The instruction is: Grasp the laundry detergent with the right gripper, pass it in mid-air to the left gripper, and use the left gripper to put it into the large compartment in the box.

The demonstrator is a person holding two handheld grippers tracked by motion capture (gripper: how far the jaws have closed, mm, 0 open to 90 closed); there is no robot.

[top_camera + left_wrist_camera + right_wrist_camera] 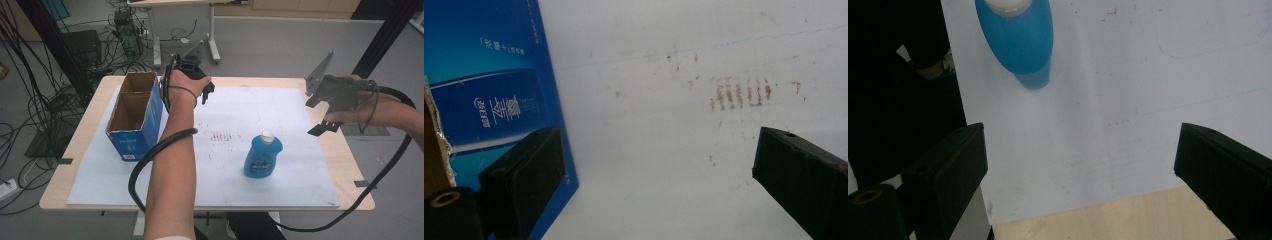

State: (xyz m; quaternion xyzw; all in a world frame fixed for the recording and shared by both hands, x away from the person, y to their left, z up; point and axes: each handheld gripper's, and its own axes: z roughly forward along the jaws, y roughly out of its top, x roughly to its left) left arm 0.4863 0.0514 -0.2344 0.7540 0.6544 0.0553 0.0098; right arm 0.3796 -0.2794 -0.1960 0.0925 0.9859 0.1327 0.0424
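A blue bottle (263,155) with a white cap stands upright on the white sheet (280,120), right of centre; it also appears as the bottle (1017,37) at the top of the right gripper view. An open blue cardboard box (135,116) stands at the table's left, and its blue printed side (489,90) is close beside my left gripper. My left gripper (206,90) hovers just right of the box's far end, open, with nothing between its jaws. My right gripper (325,122) hangs over the table's right edge, open and empty, well right of the bottle.
The wooden table's right edge (345,150) lies under my right gripper. Reddish smudges (222,136) mark the sheet's middle. Cables and equipment (75,55) crowd the floor beyond the table's far left. A cable (155,150) trails along my left forearm.
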